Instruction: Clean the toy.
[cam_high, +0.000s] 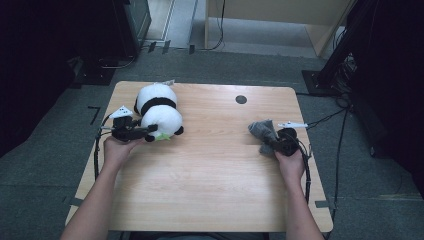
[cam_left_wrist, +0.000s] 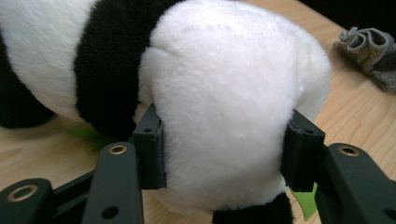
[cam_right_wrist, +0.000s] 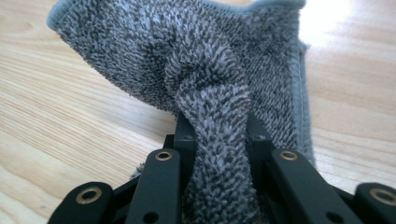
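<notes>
High view: wooden table (cam_high: 210, 170) bearing both items.
Left gripper (cam_left_wrist: 224, 149): jaws squeezing plush panda (cam_left_wrist: 224, 93).
Right gripper (cam_right_wrist: 219, 144): pinching grey towel (cam_right_wrist: 210, 70) fold.

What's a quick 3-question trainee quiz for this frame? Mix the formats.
1. True or false: the left gripper has its fingers on either side of the panda plush.
2. The right gripper pinches: A) a sponge B) a grey cloth C) a cable.
3. Fill in: seen from the high view, the dark round hole in the table lies toward its ___ edge.

Key: 1 true; 2 B; 3 far.
</notes>
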